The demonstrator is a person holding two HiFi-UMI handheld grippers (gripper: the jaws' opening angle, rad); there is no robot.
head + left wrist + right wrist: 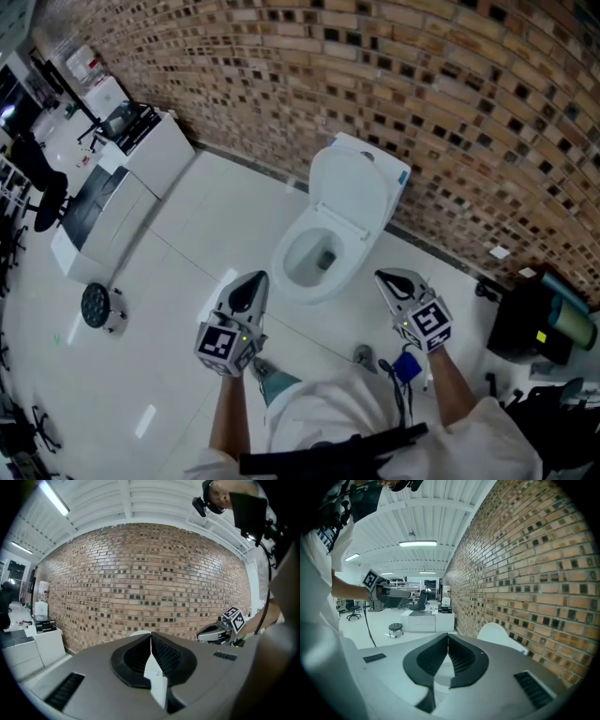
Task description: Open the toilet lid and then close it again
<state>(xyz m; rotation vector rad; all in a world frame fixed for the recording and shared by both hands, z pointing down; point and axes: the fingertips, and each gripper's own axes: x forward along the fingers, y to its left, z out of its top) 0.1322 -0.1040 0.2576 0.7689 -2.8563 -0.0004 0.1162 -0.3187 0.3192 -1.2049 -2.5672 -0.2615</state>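
Toilet lid (349, 187) stands up, so opening part looks done. Left gripper (249, 281), right gripper (392, 279): fingers shut, holding nothing. Next: reach lid top, tip it down softly.

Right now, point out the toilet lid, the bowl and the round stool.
toilet lid (352, 192), head view, middle of its raised inner face
bowl (309, 292), head view, front rim
round stool (95, 305), head view, dark seat top
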